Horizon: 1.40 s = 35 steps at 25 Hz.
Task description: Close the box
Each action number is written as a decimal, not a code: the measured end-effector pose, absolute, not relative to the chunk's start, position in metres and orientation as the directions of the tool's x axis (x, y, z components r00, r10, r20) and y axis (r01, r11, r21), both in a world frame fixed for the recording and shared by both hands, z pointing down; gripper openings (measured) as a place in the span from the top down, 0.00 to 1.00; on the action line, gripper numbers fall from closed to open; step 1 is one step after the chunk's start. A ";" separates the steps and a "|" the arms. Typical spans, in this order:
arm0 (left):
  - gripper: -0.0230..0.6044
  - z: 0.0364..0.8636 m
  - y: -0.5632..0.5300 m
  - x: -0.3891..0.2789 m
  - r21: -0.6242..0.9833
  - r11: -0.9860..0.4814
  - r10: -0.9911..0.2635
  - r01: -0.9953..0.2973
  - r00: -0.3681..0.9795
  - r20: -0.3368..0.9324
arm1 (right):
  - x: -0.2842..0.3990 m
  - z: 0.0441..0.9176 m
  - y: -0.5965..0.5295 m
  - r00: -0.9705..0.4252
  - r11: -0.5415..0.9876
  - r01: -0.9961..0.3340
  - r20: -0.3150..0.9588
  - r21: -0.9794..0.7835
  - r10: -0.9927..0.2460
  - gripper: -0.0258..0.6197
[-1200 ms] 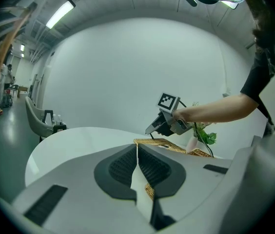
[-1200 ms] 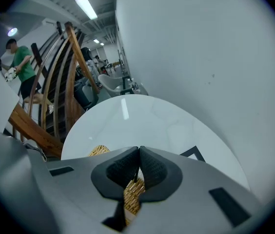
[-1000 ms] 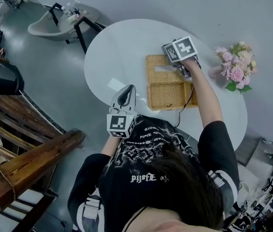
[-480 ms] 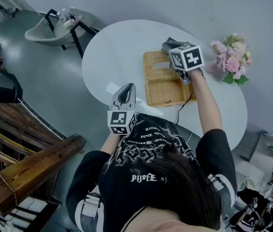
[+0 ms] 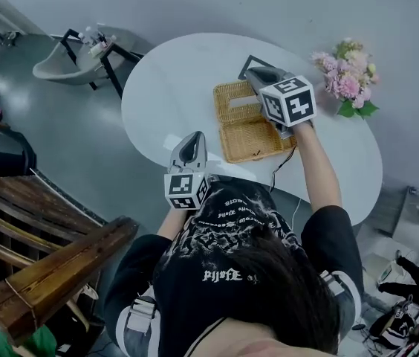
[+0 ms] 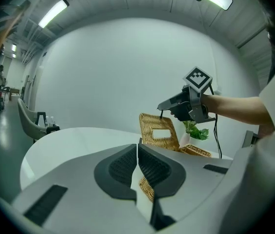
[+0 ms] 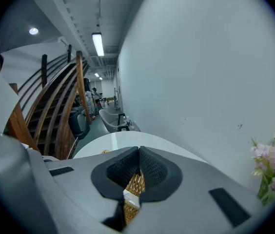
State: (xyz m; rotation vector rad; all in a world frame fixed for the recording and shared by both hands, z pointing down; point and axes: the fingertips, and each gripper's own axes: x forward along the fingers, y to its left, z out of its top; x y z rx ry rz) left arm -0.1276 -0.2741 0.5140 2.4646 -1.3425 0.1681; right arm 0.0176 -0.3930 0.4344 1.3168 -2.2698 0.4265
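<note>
The woven tan box (image 5: 258, 136) stands open, slotted lid (image 5: 232, 99) tilted up.

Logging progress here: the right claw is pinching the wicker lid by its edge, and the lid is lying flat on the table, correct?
Not quite: the lid isn't flat. The right claw is pinching the wicker lid by its edge, but the lid stands tilted up, nearly upright, off the wicker box. The left gripper view shows it.
</note>
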 end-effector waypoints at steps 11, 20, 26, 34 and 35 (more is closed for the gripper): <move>0.92 0.509 -0.269 -0.104 0.243 -0.555 -0.767 -0.796 0.602 0.220 | 0.020 0.416 -0.356 -0.432 0.482 -0.876 0.480 -0.020 -0.764 0.91; 0.92 0.511 -0.254 -0.099 0.244 -0.481 -0.808 -0.842 0.533 0.250 | 0.024 0.408 -0.311 -0.472 0.529 -0.849 0.455 -0.005 -0.755 0.91; 0.92 0.509 -0.239 -0.094 0.242 -0.434 -0.833 -0.868 0.489 0.259 | 0.026 0.410 -0.289 -0.500 0.557 -0.831 0.456 -0.011 -0.737 0.90; 0.92 0.508 -0.211 -0.088 0.243 -0.399 -0.849 -0.884 0.456 0.268 | 0.026 0.416 -0.257 -0.522 0.581 -0.814 0.464 -0.018 -0.716 0.91; 0.92 0.509 -0.209 -0.088 0.244 -0.392 -0.852 -0.887 0.451 0.268 | 0.025 0.417 -0.253 -0.524 0.586 -0.810 0.467 -0.017 -0.712 0.91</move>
